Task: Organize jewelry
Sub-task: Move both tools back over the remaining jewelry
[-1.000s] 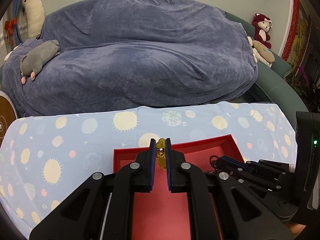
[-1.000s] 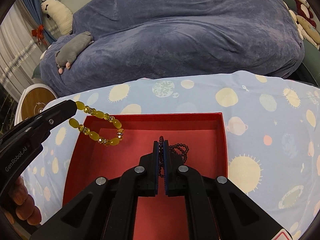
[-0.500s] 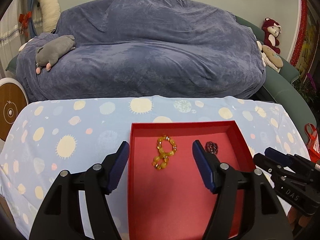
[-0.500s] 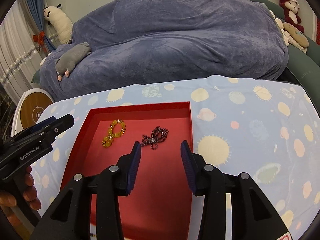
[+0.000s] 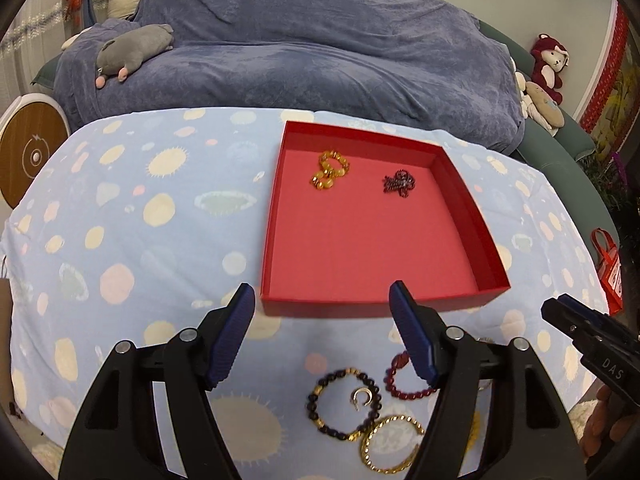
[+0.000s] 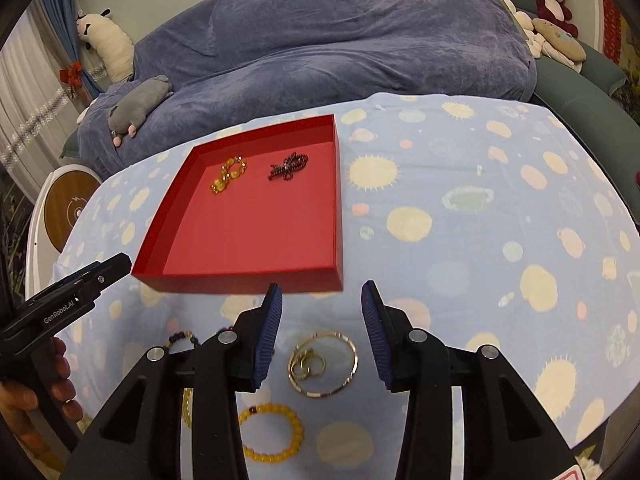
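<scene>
Here, left gripper [image 5: 322, 298] and right gripper [image 6: 322, 296] gape, empty, near red tray [image 5: 460, 184].

Ahead of me a blue-grey throw [image 5: 320, 52] covers the whole sofa [image 6: 580, 80]. A grey plush mouse [image 5: 132, 50] lies on its left end, and a dark red teddy [image 5: 550, 66] sits at the right end among pale cushions. My table wears a light blue cloth [image 6: 480, 220] printed with suns and planets. A round white-rimmed wooden disc [image 5: 28, 156] stands at the left.
</scene>
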A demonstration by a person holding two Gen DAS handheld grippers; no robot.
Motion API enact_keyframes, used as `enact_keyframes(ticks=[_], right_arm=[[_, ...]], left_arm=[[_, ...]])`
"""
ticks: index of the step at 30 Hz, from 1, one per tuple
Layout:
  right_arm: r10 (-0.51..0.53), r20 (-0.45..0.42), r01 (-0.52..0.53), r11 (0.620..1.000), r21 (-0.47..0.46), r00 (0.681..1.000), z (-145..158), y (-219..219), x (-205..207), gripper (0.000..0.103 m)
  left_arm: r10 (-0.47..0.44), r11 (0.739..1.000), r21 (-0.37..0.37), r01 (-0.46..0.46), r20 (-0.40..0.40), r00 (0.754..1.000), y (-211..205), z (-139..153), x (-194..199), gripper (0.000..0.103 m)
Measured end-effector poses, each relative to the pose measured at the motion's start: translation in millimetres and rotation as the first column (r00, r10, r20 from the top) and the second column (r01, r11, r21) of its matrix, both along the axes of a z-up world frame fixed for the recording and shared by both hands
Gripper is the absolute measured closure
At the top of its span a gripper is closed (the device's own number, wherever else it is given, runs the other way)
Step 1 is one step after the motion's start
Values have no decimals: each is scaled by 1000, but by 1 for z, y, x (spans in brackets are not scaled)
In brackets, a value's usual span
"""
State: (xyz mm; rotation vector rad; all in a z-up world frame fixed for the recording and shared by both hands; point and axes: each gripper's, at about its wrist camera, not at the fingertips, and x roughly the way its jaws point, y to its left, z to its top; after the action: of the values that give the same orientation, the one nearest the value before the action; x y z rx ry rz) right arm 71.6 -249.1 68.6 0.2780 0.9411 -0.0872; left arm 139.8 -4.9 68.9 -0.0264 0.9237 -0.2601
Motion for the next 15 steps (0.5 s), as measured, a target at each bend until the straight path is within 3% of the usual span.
enact_keyframes(ticks=[8, 15], right_arm=[[-17, -81, 20, 999, 33, 997, -33, 16, -50, 63], [-5, -108, 8, 1000, 26, 994, -49, 27, -66, 63]], left_arm=[[25, 998, 51, -22, -54, 998, 13, -36, -45, 37], [25, 996, 90, -18, -73, 997, 11, -63, -56, 37]])
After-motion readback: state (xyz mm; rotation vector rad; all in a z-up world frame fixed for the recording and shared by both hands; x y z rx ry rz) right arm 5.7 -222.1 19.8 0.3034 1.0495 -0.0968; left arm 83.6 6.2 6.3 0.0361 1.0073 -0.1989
